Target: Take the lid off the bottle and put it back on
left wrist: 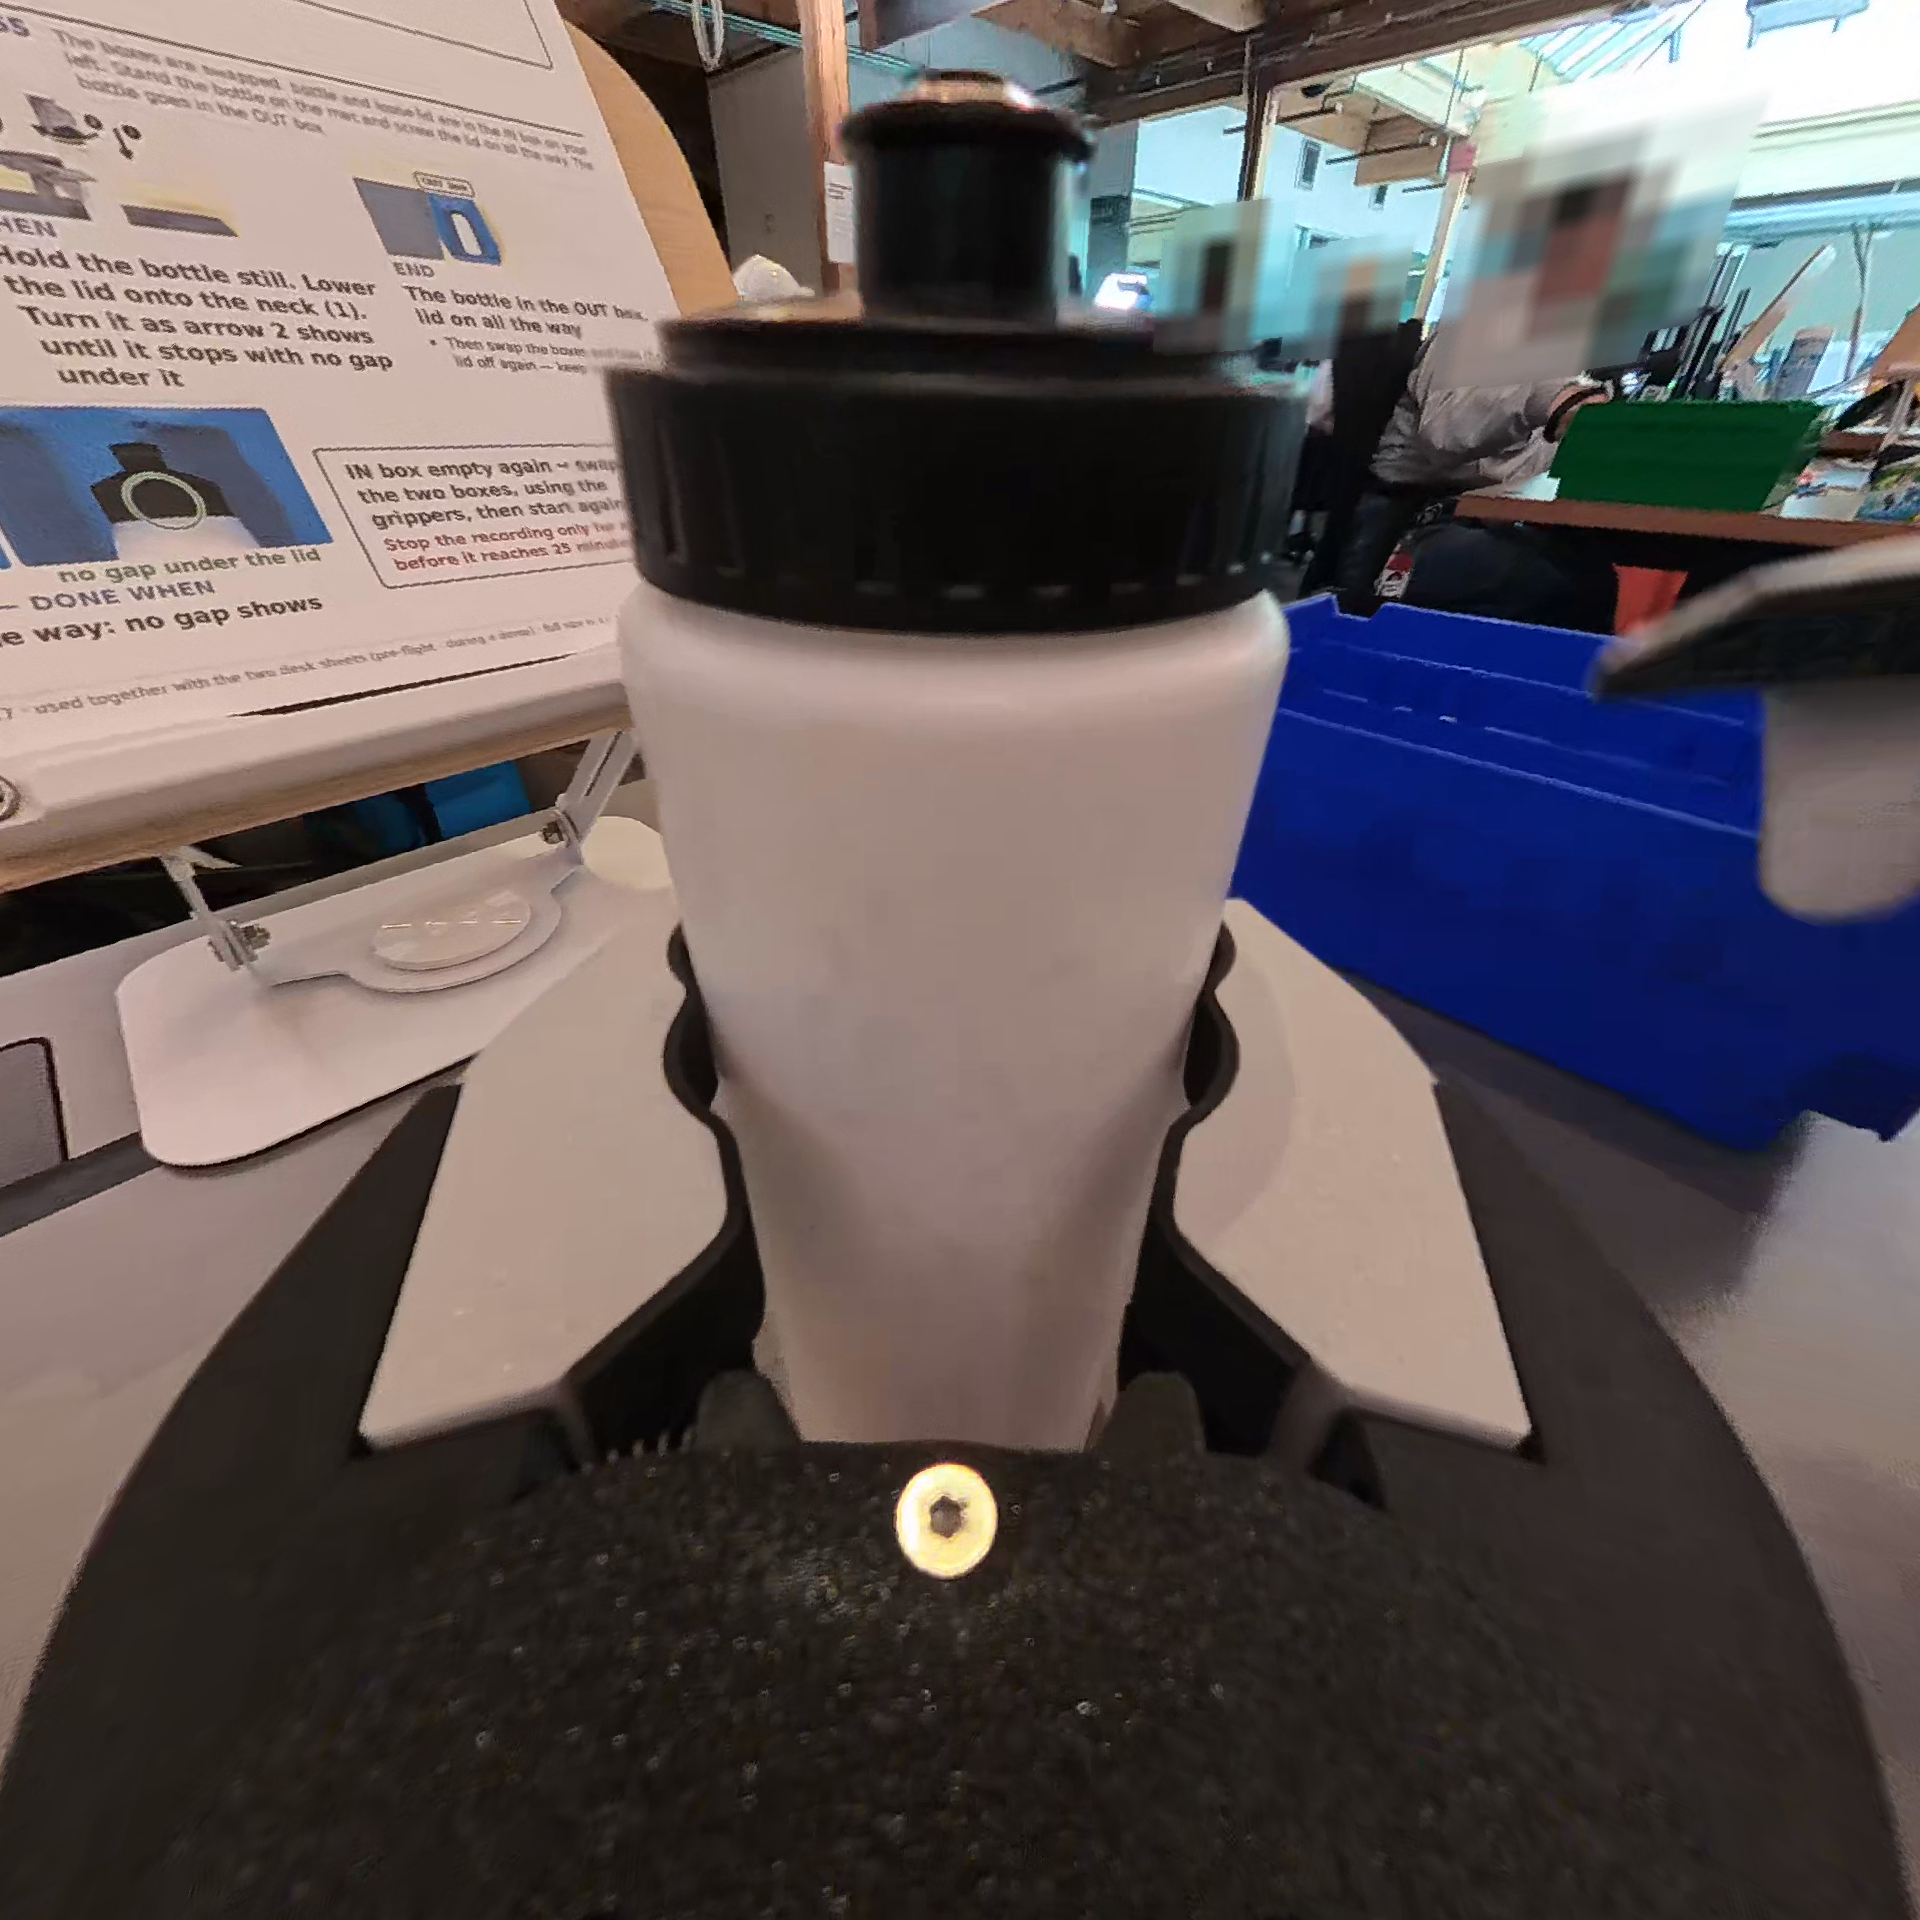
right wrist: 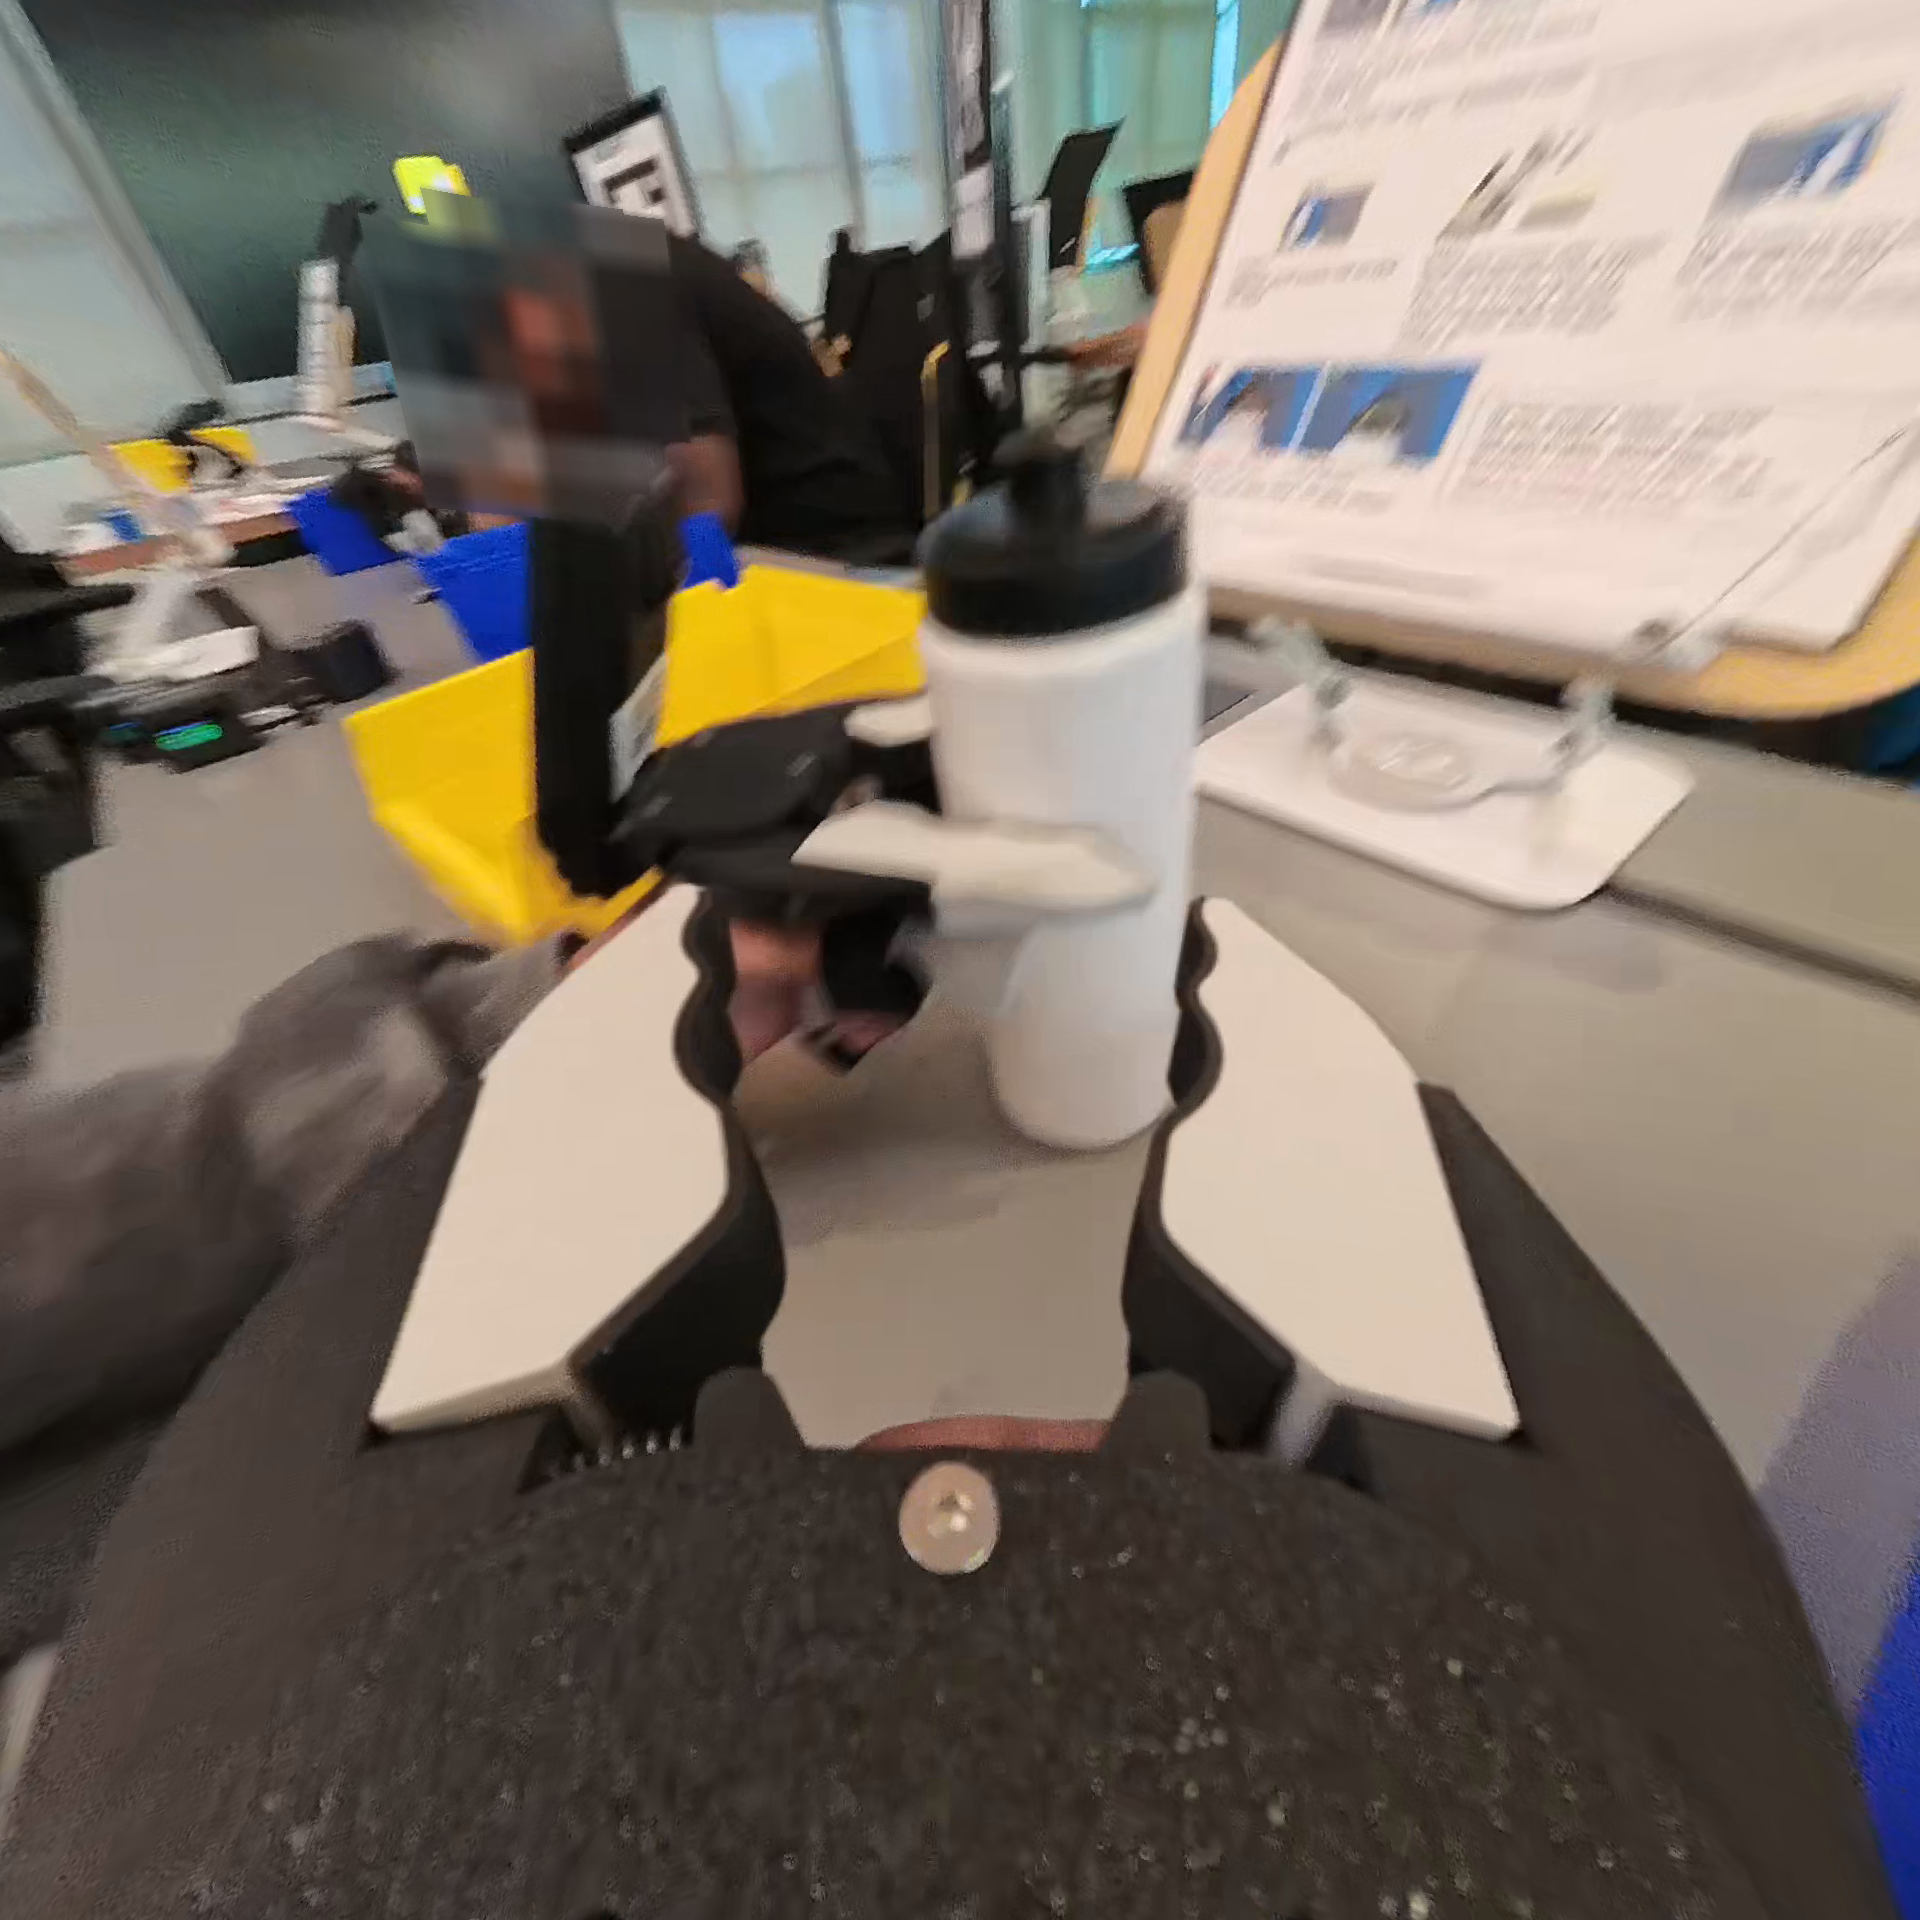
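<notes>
A white bottle with a black screw lid on top stands upright on the grey table. My left gripper is shut on the bottle's body below the lid. In the right wrist view, the bottle stands just ahead and a little right, its lid on, with the left gripper clamped on its middle. My right gripper is open and empty, short of the bottle and lower than the lid. One of its fingers shows at the right edge of the left wrist view.
A blue bin stands right of the bottle. A yellow bin lies behind the left gripper. An instruction board on a white stand stands behind the bottle. A grey sleeve is at the left. People sit at tables in the background.
</notes>
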Available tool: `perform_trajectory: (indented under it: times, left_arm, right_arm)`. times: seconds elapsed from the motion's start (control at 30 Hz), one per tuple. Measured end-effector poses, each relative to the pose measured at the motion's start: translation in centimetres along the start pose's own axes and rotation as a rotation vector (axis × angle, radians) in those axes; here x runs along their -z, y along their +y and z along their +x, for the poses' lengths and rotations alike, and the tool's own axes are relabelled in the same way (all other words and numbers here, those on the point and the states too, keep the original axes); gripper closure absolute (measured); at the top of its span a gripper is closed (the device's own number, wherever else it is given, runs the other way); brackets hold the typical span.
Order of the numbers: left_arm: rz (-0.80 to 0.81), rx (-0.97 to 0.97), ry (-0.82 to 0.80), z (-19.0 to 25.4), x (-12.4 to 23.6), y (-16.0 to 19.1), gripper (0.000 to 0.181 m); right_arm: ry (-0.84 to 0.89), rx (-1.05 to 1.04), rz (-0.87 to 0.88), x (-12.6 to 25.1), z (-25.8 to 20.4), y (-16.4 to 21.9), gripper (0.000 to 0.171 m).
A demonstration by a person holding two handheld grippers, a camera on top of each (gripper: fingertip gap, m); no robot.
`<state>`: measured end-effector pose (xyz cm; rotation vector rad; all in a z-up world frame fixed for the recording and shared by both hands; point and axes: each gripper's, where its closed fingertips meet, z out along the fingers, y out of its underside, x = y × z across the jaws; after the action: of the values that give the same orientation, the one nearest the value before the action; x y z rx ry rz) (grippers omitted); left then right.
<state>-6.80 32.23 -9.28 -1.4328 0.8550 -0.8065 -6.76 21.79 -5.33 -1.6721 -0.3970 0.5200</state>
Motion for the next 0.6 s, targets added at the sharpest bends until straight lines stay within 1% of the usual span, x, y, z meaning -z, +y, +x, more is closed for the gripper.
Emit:
perform_trajectory:
  times: [0.07, 0.1, 0.17, 0.2, 0.27, 0.33, 0.37, 0.47, 0.57, 0.6]
  left_arm:
    - [-0.006, -0.013, -0.015, -0.2, -0.2, 0.2, 0.095]
    - [-0.01, -0.014, -0.016, -0.2, -0.2, 0.3, 0.095]
    - [-0.018, -0.014, -0.013, -0.2, -0.3, 0.3, 0.095]
    - [-0.017, -0.012, -0.01, -0.2, -0.3, 0.3, 0.095]
    - [-0.011, -0.01, -0.006, -0.1, -0.2, 0.4, 0.095]
    - [-0.021, -0.024, -0.017, -0.3, 0.0, 0.6, 0.095]
    - [-0.024, -0.012, -0.035, -0.7, 0.2, 0.7, 0.095]
    - [-0.034, 0.005, -0.027, -1.0, 0.5, 1.0, 0.095]
    - [-0.078, -0.039, -0.032, -1.1, 0.8, 1.5, 0.095]
    - [-0.102, -0.062, -0.037, -1.2, 1.1, 1.8, 0.095]
  right_arm:
    - [0.064, 0.032, 0.03, -1.9, 2.1, -1.8, 0.086]
    - [0.06, 0.017, 0.022, -3.0, 2.9, -2.0, 0.084]
    - [0.001, -0.023, -0.023, -5.4, 3.6, -1.7, 0.075]
    - [-0.021, -0.023, -0.04, -6.4, 3.8, -1.6, 0.074]
    - [-0.08, 0.023, -0.048, -8.3, 3.7, -1.3, 0.074]
    - [-0.142, 0.087, -0.042, -9.9, 3.1, -0.8, 0.071]
    - [-0.186, 0.101, -0.007, -10.2, 2.8, -1.1, 0.074]
    - [-0.264, 0.068, 0.072, -10.8, 2.9, -1.8, 0.074]
    - [-0.351, 0.037, 0.045, -11.3, 3.1, -1.1, 0.075]
    - [-0.372, 0.031, 0.051, -11.4, 3.2, -1.2, 0.071]
